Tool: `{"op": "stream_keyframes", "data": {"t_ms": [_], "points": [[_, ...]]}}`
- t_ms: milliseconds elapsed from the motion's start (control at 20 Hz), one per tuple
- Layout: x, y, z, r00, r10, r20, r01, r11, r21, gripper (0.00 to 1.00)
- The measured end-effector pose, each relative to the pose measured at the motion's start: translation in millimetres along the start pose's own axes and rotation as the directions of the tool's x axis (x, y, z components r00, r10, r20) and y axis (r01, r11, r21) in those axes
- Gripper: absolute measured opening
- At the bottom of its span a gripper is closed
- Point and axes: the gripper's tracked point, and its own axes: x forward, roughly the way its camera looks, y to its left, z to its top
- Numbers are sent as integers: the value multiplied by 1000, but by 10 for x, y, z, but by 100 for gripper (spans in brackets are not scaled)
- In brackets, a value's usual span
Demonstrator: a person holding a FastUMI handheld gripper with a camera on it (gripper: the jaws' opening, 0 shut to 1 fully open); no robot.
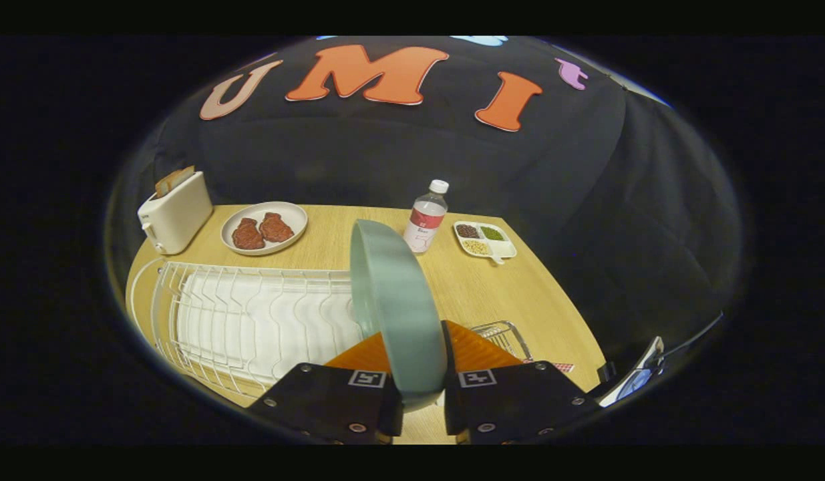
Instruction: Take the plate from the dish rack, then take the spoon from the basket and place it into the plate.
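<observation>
My gripper (417, 394) clamps both fingers on the plate (393, 304), held on edge at lower centre of the frame above the rack (252, 321), so step 1 looks underway; next I judge it needs laying flat on the table (492, 294).

A light wooden surface (465, 287) carried everything. A white wire dish rack (252, 321) lay on it left of the tongs (422, 401). Well beyond them stood a cream toaster (176, 212), a white round plate of brown meat (265, 228), a clear plastic bottle (426, 218) and a small white divided tray (485, 240).
</observation>
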Motion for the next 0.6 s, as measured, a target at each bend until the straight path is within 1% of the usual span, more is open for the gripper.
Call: {"op": "stream_keyframes", "data": {"t_ms": [150, 350, 500, 600], "points": [[-66, -86, 62, 999, -25, 21, 25, 1000, 2, 25], [-201, -145, 135, 998, -25, 57, 23, 999, 37, 25], [-338, -155, 118, 998, 14, 62, -19, 996, 88, 25], [-438, -161, 93, 996, 54, 67, -63, 989, 133, 25]]}}
